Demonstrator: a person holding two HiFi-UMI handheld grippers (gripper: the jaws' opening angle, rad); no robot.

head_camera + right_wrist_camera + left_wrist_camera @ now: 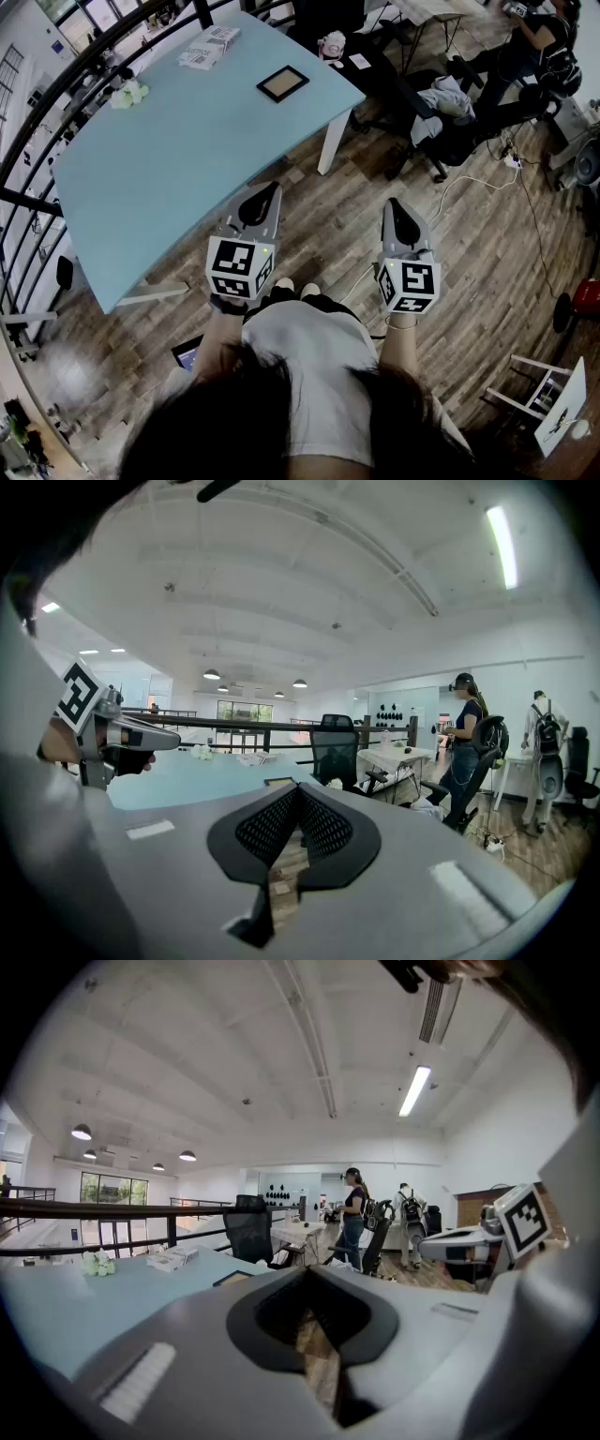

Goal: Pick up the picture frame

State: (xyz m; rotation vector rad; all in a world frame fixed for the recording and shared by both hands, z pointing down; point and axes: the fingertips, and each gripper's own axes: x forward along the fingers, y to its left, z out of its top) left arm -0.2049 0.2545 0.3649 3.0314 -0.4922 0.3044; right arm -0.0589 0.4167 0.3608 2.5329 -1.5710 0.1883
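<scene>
One picture frame lies flat near the far right edge of the single light-blue table, well apart from both grippers. One bunch of white flowers sits at the table's left edge. The left gripper and the right gripper are held side by side just off the table's near edge, each pointing forward and slightly downward. Both have their jaws pressed together with nothing between them.

An open-plan office is seen here — a pale blue table is set beside a black railing, swivel chairs are parked on wood-plank flooring, a white desk is glimpsed beyond, and strip lights are hung overhead.
</scene>
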